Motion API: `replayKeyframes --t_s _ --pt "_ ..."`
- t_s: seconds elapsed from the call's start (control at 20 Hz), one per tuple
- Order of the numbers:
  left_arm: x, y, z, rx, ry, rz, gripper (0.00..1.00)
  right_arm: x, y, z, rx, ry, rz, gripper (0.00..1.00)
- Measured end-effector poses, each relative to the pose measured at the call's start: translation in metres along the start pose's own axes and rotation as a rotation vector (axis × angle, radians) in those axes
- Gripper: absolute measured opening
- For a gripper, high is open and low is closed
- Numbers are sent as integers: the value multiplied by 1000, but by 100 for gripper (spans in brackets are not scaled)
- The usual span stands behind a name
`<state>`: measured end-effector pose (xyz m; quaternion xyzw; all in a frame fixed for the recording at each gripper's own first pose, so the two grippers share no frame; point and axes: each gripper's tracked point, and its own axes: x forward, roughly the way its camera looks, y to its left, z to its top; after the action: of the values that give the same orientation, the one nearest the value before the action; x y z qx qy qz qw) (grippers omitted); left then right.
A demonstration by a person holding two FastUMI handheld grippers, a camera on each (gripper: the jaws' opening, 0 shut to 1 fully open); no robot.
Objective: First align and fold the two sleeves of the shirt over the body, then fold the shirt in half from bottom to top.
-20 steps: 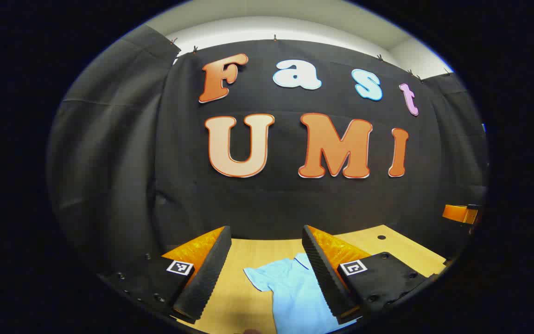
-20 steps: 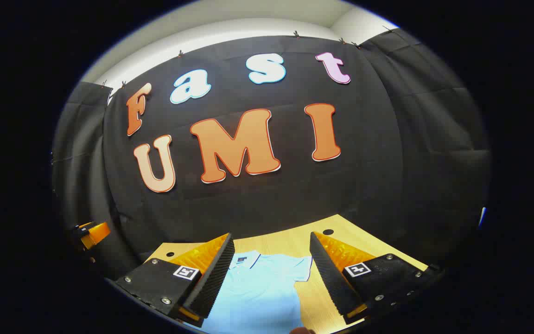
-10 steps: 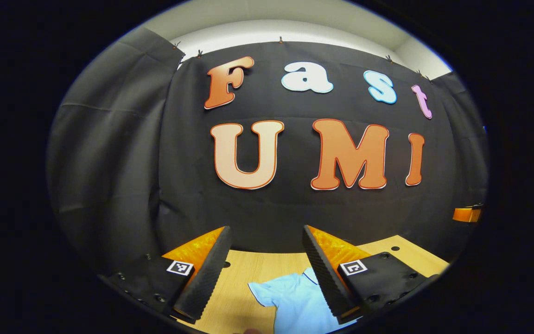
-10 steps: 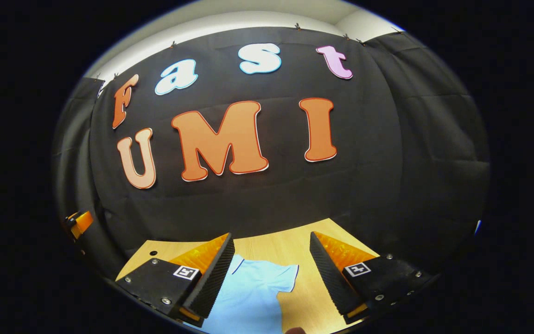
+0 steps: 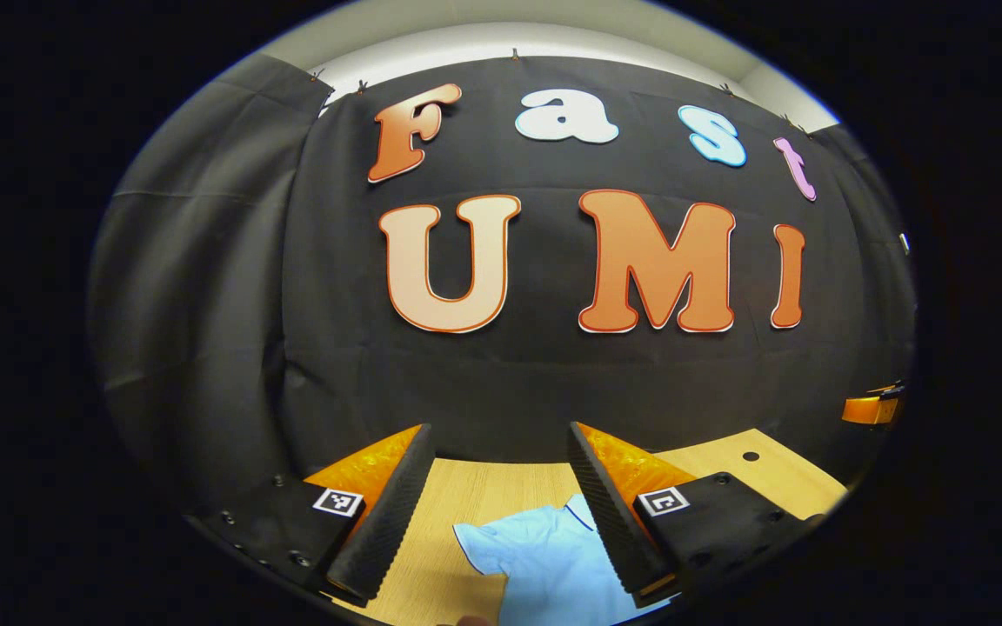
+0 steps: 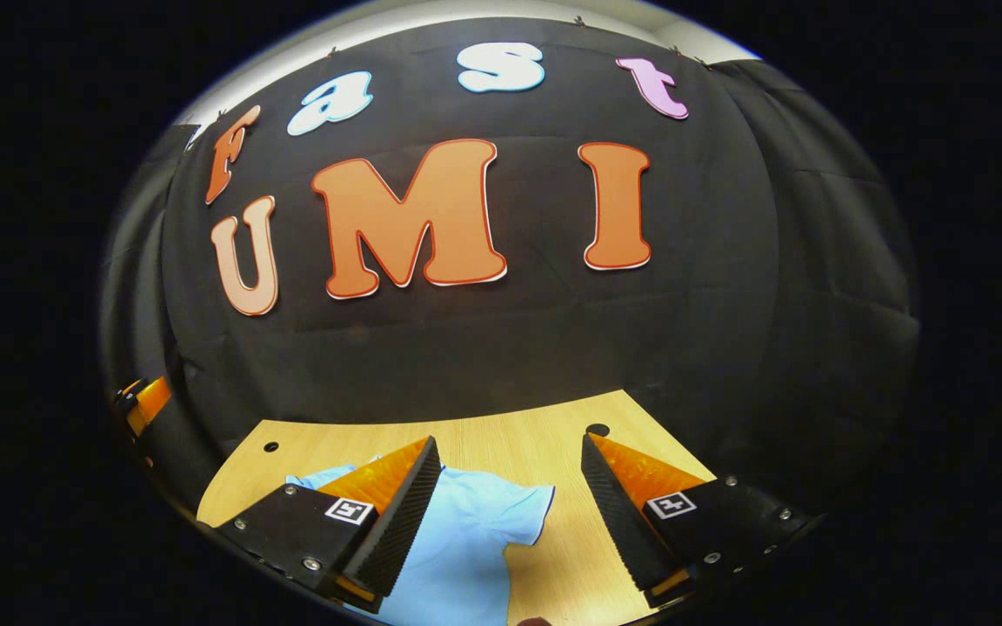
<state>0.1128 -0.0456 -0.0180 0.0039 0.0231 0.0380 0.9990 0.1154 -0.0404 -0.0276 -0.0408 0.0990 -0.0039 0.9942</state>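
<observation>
Two grippers are held above a pale wooden table (image 6: 518,443), and both are seen with fingers spread wide, nothing between them. In the left gripper view, the left gripper (image 5: 497,513) is raised over the near part of the table, and a light blue short-sleeved shirt (image 5: 544,565) is seen lying flat below it; one sleeve (image 5: 479,548) is spread out toward the left of that view, and the collar (image 5: 577,509) is partly hidden behind the right-hand finger (image 5: 610,513). At the far right edge of that view a small part of the other gripper (image 5: 871,407) is glimpsed, well apart.

In the right gripper view, the right gripper (image 6: 510,513) is likewise poised above the shirt (image 6: 466,556), untouched by either finger. A sleeve (image 6: 527,513) is laid out flat between the fingers, unfolded, while the shirt's far side is covered by the left-hand finger (image 6: 401,513). Round holes (image 6: 597,429) are seen in the tabletop near its back edge. Black cloth (image 6: 727,304) is hung behind the table as the wall.
</observation>
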Motion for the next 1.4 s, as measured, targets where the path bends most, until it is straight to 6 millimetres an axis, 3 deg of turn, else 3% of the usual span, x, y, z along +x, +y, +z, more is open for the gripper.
replayKeyframes --t_s 0.2,0.3,0.4,0.55,0.75,1.0,1.25,1.4 --pt "12 11 -6 -13 18 -13 99 16 1 -8 -50 71 -23 98" --pt "15 23 -4 2 10 -4 99 40 -3 -16 -35 151 -59 98" --pt "18 36 -3 18 2 10 99 65 0 -35 10 265 -58 98" --pt "20 45 -5 19 5 20 99 105 -11 -63 -24 401 -96 98" --pt "25 66 -19 10 32 53 99 156 -33 -141 -66 675 -174 98" --pt "27 85 -36 12 77 95 100 188 -46 -202 -77 871 -210 99" --pt "30 92 -49 20 109 110 99 203 -59 -233 -84 959 -245 100" --pt "30 95 -59 19 128 119 99 202 -55 -249 -53 1012 -226 100"
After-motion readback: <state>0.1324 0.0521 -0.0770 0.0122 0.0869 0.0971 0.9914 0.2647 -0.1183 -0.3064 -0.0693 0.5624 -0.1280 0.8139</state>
